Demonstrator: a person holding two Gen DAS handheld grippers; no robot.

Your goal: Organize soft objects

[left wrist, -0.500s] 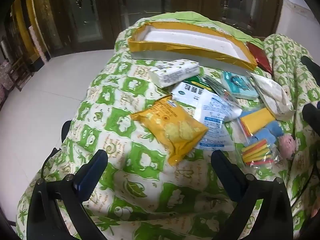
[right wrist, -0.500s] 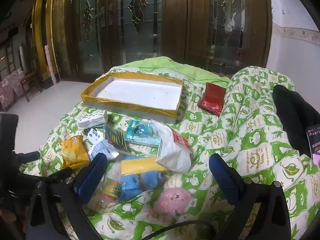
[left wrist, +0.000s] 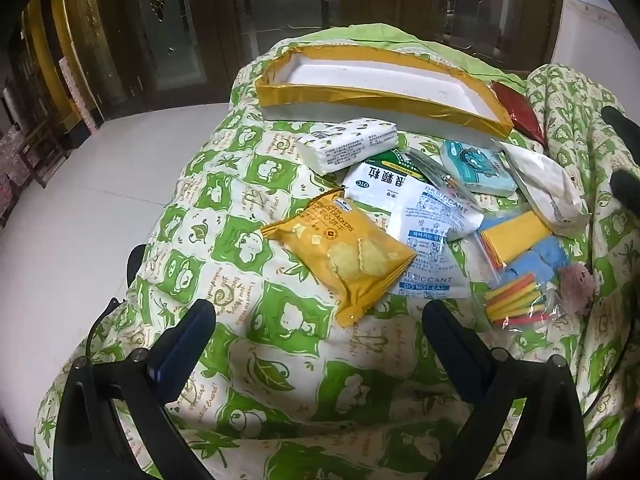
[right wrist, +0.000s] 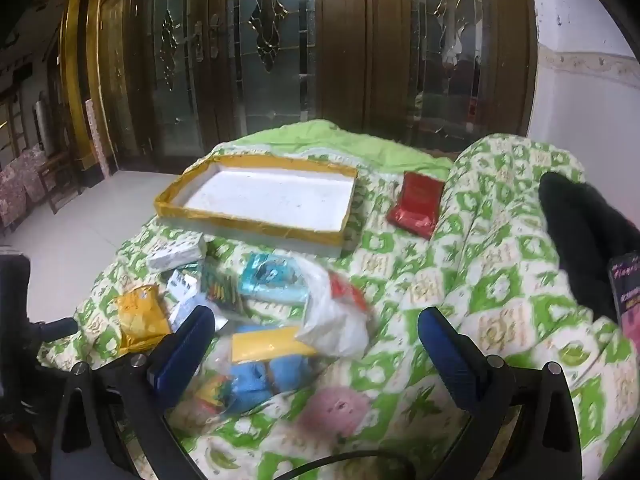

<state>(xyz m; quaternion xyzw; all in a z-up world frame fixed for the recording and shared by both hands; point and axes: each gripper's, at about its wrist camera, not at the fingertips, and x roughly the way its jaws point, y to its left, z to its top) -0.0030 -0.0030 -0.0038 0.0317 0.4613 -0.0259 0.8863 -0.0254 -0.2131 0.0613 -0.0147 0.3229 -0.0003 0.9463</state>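
Soft packets lie in a heap on a green-and-white quilt [left wrist: 280, 380]. My left gripper [left wrist: 318, 328] is open just short of a yellow cracker bag [left wrist: 344, 256], with nothing between its fingers. Behind the bag lie a white tissue pack [left wrist: 348, 148], a desiccant pack [left wrist: 432, 240], a teal pack [left wrist: 476, 164], a white bag [left wrist: 548, 188] and bagged sponges [left wrist: 520, 248]. A yellow-rimmed white tray [left wrist: 360, 100] stands empty at the back. My right gripper [right wrist: 314, 332] is open above the white bag [right wrist: 336, 312] and a pink plush [right wrist: 336, 408], holding nothing.
A red packet [right wrist: 418, 204] lies right of the tray [right wrist: 248, 220]. A black cloth [right wrist: 580, 232] and a phone [right wrist: 628, 292] sit on the raised quilt at the right. White floor drops away on the left, and glass-panelled wooden doors [right wrist: 280, 60] stand behind.
The right wrist view has shifted a little, the tray and red packet now sit slightly lower, and the picture is blurred. The left wrist view is almost the same.
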